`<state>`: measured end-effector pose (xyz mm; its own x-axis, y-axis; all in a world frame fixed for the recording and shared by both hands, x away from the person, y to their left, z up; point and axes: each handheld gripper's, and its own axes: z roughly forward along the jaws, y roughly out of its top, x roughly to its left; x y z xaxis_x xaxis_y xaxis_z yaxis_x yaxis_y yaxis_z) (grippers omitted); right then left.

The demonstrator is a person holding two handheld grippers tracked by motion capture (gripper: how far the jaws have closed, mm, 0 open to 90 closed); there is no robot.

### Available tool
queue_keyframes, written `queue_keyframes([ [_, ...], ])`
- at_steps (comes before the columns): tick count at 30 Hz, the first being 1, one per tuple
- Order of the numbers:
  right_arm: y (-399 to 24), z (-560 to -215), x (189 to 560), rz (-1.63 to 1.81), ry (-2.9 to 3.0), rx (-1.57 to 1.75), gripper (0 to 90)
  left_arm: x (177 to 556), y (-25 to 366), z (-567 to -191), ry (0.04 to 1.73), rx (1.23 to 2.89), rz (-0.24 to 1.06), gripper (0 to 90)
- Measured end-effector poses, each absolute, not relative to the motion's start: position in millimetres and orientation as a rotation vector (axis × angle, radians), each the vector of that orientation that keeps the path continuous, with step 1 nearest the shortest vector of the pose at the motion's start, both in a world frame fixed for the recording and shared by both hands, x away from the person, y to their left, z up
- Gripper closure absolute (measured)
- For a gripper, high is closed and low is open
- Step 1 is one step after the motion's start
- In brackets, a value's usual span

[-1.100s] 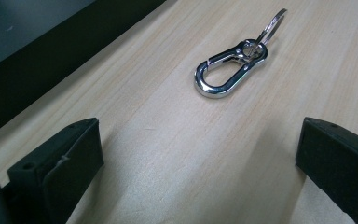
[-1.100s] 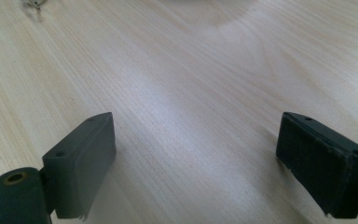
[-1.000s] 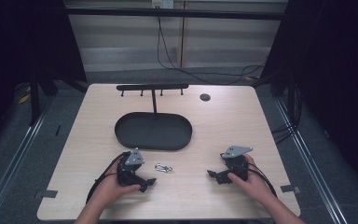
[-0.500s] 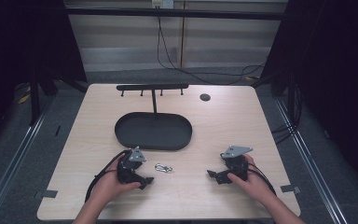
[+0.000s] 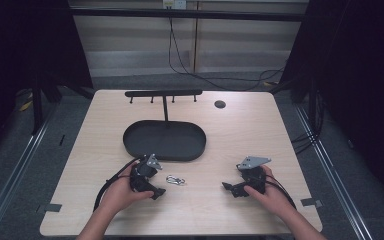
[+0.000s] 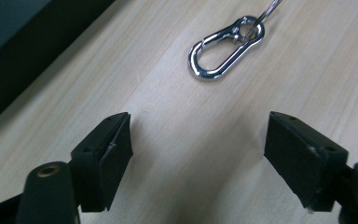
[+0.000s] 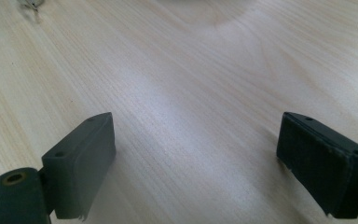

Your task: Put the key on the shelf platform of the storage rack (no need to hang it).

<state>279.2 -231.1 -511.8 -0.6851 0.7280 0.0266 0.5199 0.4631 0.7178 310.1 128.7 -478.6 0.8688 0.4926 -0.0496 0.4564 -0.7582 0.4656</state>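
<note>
High view: a person sits at a pale wooden table [image 5: 260, 130], a hand-held gripper in each hand. The left gripper [image 5: 155, 191] rests just beside a small silver carabiner clip [image 5: 175, 180], which lies flat on the wood between the two grippers, nearer the left one. The right gripper [image 5: 228, 186] sits well apart from the clip. Behind them stands a black oval tray [image 5: 145, 145] with an upright post carrying a hook bar [image 5: 162, 93]. No clip hangs there, so the work appears barely begun: the pick-up and, probably, the hanging are still to do.

Left gripper view: the carabiner clip [image 6: 224, 49] lies ahead of the fingertips, not between them, with a thin wire ring at its far end. The jaws have just been closing but stand apart, with bare wood between them.

Right gripper view: the jaws are spread wide over bare wood, gripping nothing.
</note>
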Motion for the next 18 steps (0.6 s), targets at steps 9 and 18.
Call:
queue_keyframes([
  [9, -231.1, -511.8, 279.1, 1.045, 2.431, 1.069, 11.1, 316.6, 119.1, -469.6, 0.689, 2.565, 0.061, 26.6],
  [18, -231.1, -511.8, 279.1, 1.046, 2.431, 1.069, 11.1, 323.1, 115.6, -463.8, 0.655, 2.589, 0.043, 29.2],
])
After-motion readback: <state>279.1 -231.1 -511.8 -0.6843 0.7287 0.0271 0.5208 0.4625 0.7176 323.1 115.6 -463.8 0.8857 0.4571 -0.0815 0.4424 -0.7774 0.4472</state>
